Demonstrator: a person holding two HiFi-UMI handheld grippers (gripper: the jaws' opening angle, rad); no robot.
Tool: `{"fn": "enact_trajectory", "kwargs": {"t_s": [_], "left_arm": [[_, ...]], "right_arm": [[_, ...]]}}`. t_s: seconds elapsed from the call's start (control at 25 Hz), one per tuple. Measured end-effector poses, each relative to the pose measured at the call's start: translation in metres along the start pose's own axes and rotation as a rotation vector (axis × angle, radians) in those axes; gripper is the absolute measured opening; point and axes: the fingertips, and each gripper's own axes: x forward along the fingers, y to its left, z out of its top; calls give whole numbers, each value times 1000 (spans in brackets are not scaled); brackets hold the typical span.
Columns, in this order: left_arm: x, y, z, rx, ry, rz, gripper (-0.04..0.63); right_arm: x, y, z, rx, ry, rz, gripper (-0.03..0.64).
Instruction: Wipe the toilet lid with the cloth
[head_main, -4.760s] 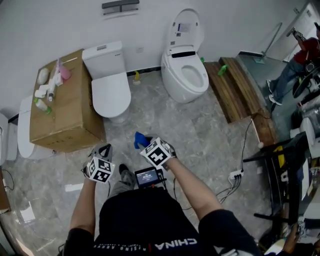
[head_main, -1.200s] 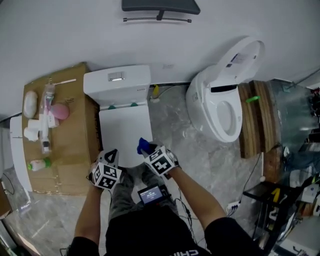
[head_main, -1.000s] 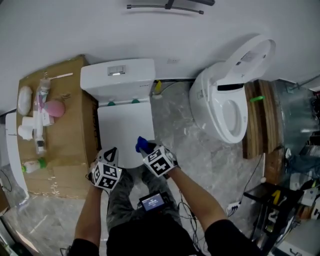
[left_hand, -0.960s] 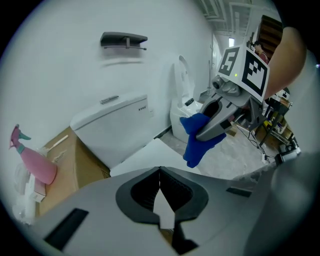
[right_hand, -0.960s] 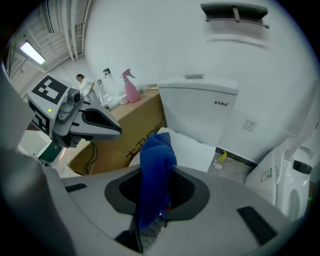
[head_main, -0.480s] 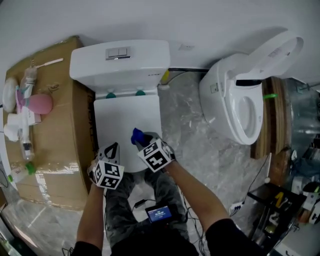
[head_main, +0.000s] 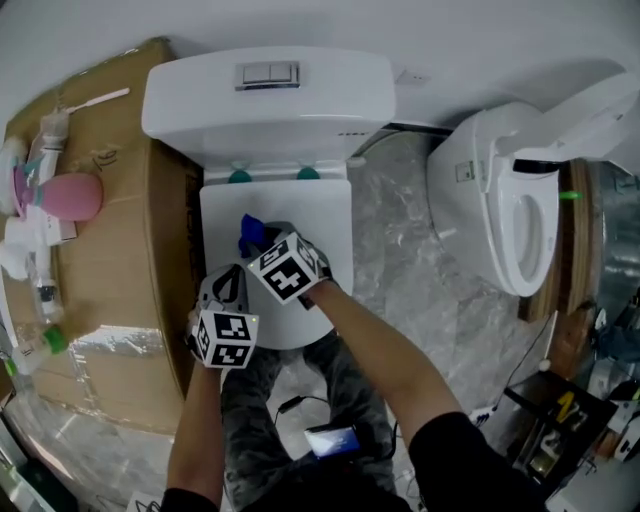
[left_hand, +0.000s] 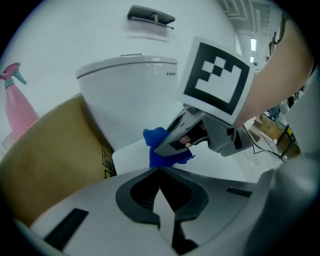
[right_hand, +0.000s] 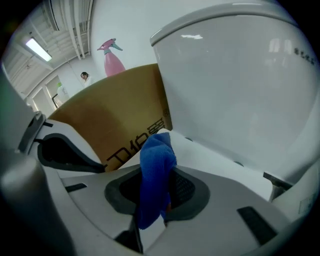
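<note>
The closed white toilet lid (head_main: 318, 205) lies below both grippers. My right gripper (head_main: 262, 243) is over the lid's left middle, shut on a bunched blue cloth (head_main: 250, 233) that sticks out past its tips (right_hand: 156, 165). In the left gripper view the cloth (left_hand: 159, 150) hangs down to the lid (left_hand: 135, 155); whether it touches I cannot tell. My left gripper (head_main: 228, 284) hovers at the lid's front left edge, just behind the right one, shut with nothing in it (left_hand: 160, 174).
The white cistern (head_main: 265, 95) stands behind the lid. A cardboard box (head_main: 110, 230) with a pink spray bottle (head_main: 65, 195) and small bottles flanks the toilet's left. A second toilet (head_main: 505, 215) with its lid raised stands right, across marble floor (head_main: 395, 230).
Both grippers have come forward and down over the lid. The right one carried the blue cloth from the lid's front edge to its left middle. The toilet now fills more of the head view.
</note>
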Motion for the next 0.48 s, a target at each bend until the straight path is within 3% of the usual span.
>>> {"fn": "enact_trajectory", "kwargs": {"t_s": [0.2, 0.48], "left_arm": [[9, 13, -12, -66, 6, 23, 12], [20, 24, -23, -81, 4, 33, 12]], "right_arm": [[51, 2, 33, -52, 2, 6, 95], [103, 10, 72, -116, 13, 0, 95]]}}
